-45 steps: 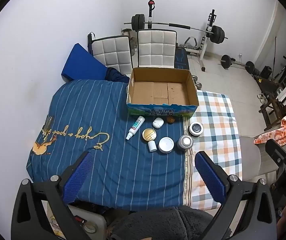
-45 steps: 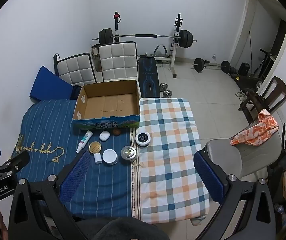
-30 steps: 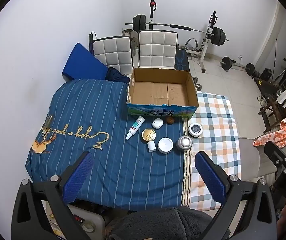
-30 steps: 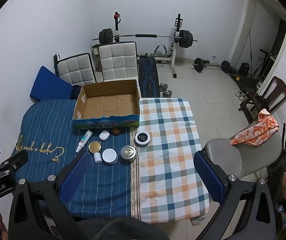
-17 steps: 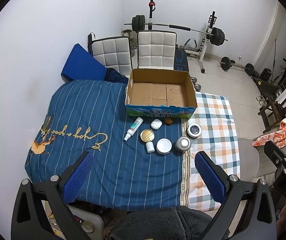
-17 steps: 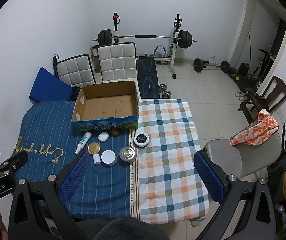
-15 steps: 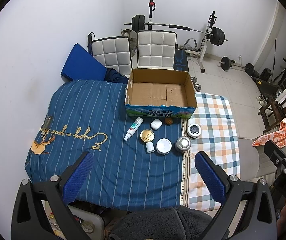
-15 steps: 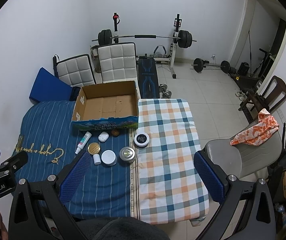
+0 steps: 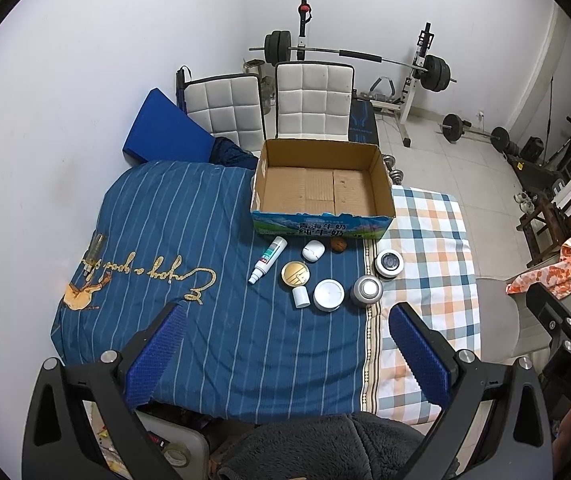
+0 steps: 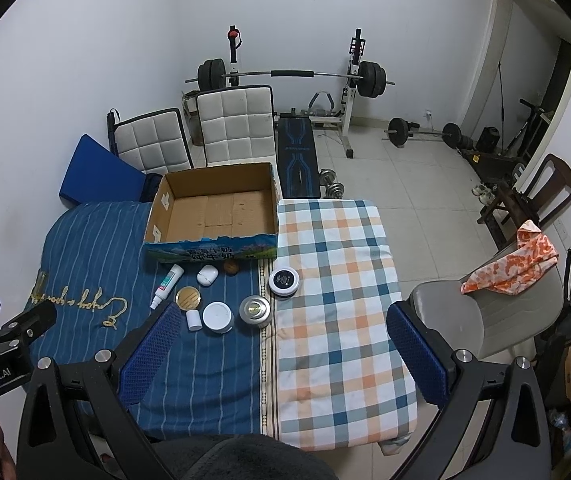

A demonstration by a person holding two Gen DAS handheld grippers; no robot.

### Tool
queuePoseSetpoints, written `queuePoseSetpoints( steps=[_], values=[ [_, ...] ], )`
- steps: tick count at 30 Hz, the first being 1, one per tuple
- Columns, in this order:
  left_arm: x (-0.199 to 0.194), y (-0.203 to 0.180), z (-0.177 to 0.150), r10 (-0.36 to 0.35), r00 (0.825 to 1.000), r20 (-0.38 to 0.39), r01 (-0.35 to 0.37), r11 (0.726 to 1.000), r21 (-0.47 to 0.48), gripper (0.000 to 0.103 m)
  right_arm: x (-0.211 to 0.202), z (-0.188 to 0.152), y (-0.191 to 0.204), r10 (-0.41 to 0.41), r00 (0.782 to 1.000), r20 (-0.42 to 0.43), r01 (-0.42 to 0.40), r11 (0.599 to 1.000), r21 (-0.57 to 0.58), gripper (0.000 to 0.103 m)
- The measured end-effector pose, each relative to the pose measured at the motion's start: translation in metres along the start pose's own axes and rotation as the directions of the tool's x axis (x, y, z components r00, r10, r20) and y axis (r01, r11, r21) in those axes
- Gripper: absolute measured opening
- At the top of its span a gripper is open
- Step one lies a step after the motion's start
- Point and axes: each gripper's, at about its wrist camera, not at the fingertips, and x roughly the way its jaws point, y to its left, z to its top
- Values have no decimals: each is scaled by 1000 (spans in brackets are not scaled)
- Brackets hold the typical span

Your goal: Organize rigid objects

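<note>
Your left gripper [image 9: 285, 344] and right gripper [image 10: 281, 344] both hang high with jaws spread wide, holding nothing. The small containers [image 9: 328, 295] cluster just in front of the empty cardboard box [image 9: 322, 182], probably staged for loading into it.

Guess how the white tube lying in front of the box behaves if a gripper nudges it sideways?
The white tube lies on its side and looks round, so it would likely roll, though the soft striped blanket may damp that. It looks like light plastic, probably easy to lift.
</note>
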Motion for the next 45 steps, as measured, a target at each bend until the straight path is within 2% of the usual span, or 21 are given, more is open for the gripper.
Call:
queuePoseSetpoints(
  steps=[33, 45],
  values=[
    [6, 0, -8, -9, 1000, 5, 9, 1000, -8, 103, 0, 2, 5, 14, 1000, -3, -14, 1000, -8, 103],
    [15, -10, -6, -19, 1000, -24, 19, 1000, -5, 103, 8, -3, 5, 19, 1000, -14, -19, 1000, -1, 103]
  ],
)
